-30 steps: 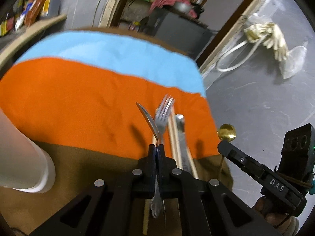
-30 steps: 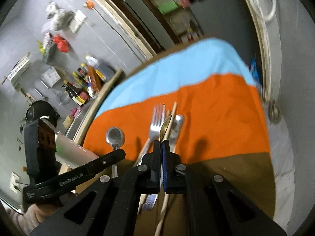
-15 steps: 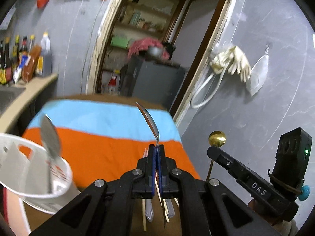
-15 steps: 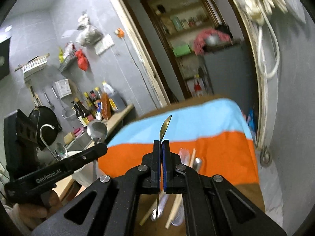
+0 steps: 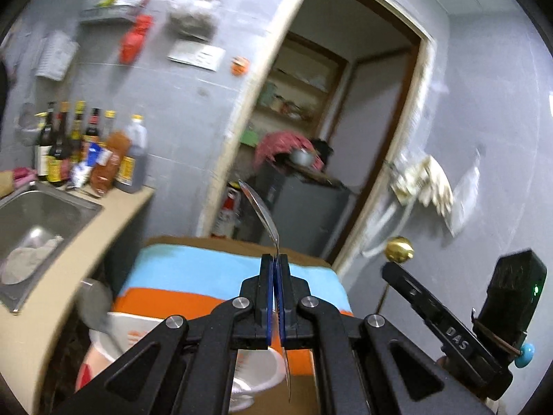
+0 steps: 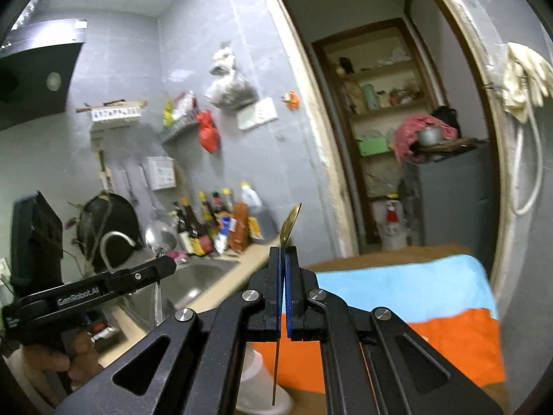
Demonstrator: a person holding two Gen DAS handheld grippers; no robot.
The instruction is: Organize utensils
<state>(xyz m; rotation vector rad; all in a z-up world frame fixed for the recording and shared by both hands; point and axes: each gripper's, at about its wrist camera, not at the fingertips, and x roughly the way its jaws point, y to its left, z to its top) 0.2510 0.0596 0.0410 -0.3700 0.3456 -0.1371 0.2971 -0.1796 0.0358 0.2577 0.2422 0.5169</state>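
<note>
Left gripper [image 5: 275, 266]: matt black plastic body, bright metal rivets, blue pads, gripping a silver spoon [image 5: 260, 211] showing polished, glossy metal; right gripper [image 6: 284, 259]: same matt black plastic, pinching a gold spoon [image 6: 289, 224] gleaming as shiny brass-toned metal; striped cloth [image 6: 408, 290]: soft, matt fabric, lying in blue and orange bands; utensil holder [image 5: 255, 373]: smooth white plastic, looking slightly glossy; sink [image 5: 38, 214]: brushed steel, shining dully; walls: smooth grey tile.

wrist views face doorway [image 5: 345, 145] | share striped cloth [image 6: 414, 297]
</note>
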